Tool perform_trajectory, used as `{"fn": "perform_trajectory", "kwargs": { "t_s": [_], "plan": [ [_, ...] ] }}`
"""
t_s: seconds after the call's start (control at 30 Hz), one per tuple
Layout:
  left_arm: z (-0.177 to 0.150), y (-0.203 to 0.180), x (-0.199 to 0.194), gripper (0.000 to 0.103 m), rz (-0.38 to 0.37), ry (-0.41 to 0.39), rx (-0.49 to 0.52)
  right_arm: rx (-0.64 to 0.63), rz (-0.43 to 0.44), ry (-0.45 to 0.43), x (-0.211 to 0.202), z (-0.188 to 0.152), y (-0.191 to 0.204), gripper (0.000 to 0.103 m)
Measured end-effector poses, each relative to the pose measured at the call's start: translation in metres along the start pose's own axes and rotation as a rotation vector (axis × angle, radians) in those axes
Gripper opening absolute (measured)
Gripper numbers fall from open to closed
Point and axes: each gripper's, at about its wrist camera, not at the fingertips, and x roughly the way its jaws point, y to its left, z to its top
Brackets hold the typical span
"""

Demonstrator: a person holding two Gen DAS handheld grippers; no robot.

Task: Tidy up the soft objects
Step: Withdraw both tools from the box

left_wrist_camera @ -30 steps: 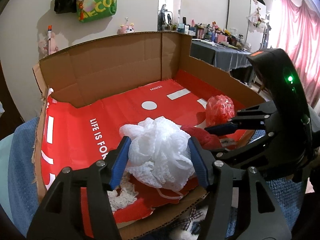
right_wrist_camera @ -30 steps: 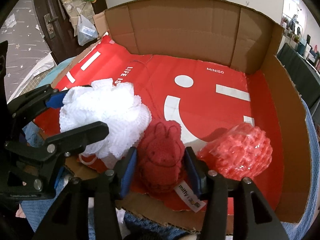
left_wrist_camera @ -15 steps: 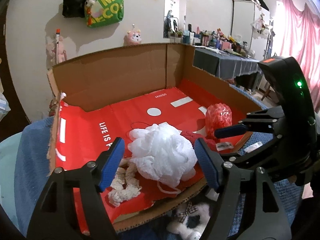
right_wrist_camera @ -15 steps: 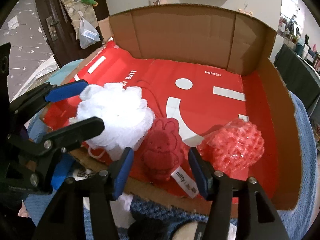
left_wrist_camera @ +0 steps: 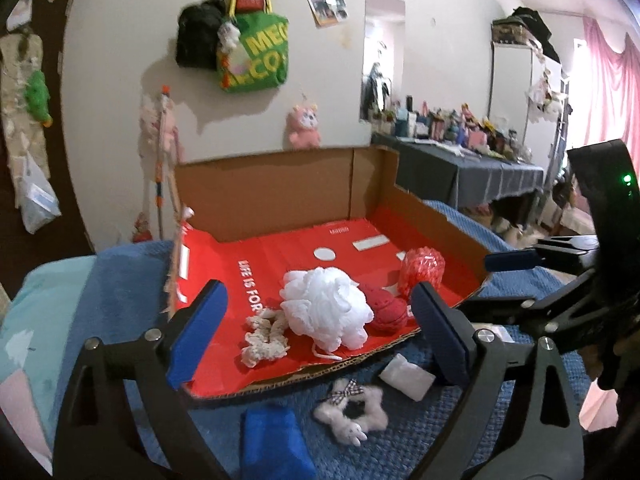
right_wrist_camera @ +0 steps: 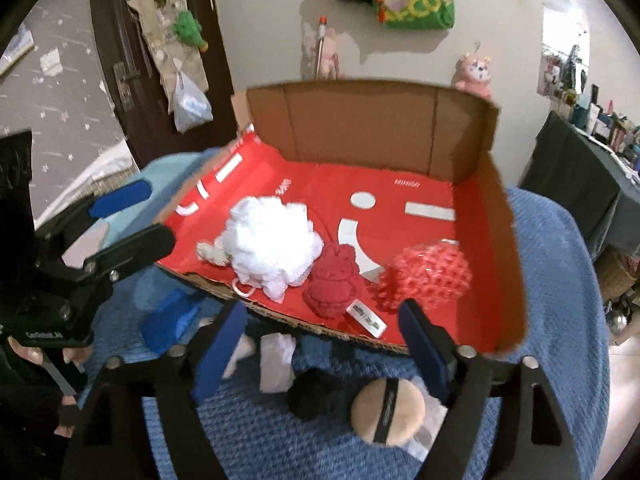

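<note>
A cardboard box (left_wrist_camera: 272, 192) (right_wrist_camera: 360, 128) lined in red holds a white mesh puff (left_wrist_camera: 324, 308) (right_wrist_camera: 272, 240), a red bunny toy (left_wrist_camera: 386, 306) (right_wrist_camera: 332, 280), a red mesh ball (left_wrist_camera: 422, 268) (right_wrist_camera: 424, 276) and a cream knit piece (left_wrist_camera: 264, 332) (right_wrist_camera: 210, 252). My left gripper (left_wrist_camera: 316, 332) is open and empty, pulled back in front of the box. My right gripper (right_wrist_camera: 320, 340) is open and empty, also before the box's front edge. On the blue blanket lie a white bow plush (left_wrist_camera: 352, 408), a blue sponge (left_wrist_camera: 272, 436) (right_wrist_camera: 172, 320), a white pad (left_wrist_camera: 406, 374) (right_wrist_camera: 276, 360) and a beige powder puff (right_wrist_camera: 386, 404).
The box sits on a blue knitted blanket (left_wrist_camera: 400, 440) (right_wrist_camera: 552, 280). A black soft item (right_wrist_camera: 316, 396) lies by the powder puff. A dark-clothed table (left_wrist_camera: 460, 164) with clutter stands at the right. A wall with hanging bags (left_wrist_camera: 252, 56) is behind.
Both grippers opened, let go of the white puff and the red bunny in the box, and drew back toward me. Loose items on the blanket came into view.
</note>
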Motion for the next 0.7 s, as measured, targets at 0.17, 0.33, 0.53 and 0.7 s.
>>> {"fn": "perform_trajectory", "kwargs": {
  "t_s": [0.17, 0.33, 0.53, 0.7],
  "plan": [
    [-0.006, -0.012, -0.03, 0.1, 0.07, -0.05, -0.013, 0.01, -0.031, -0.101, -0.039, -0.012, 0.003, 0.096],
    [-0.019, -0.024, -0.059, 0.1, 0.112, -0.081, -0.046, -0.002, -0.072, -0.217, -0.075, -0.033, 0.011, 0.102],
    [-0.043, -0.038, -0.081, 0.103, 0.149, -0.111, -0.059, 0.007, -0.094, -0.336, -0.102, -0.064, 0.018, 0.103],
    [-0.067, -0.048, -0.088, 0.103, 0.174, -0.124, -0.086, -0.004, -0.149, -0.42, -0.114, -0.094, 0.025, 0.103]
  ]
}}
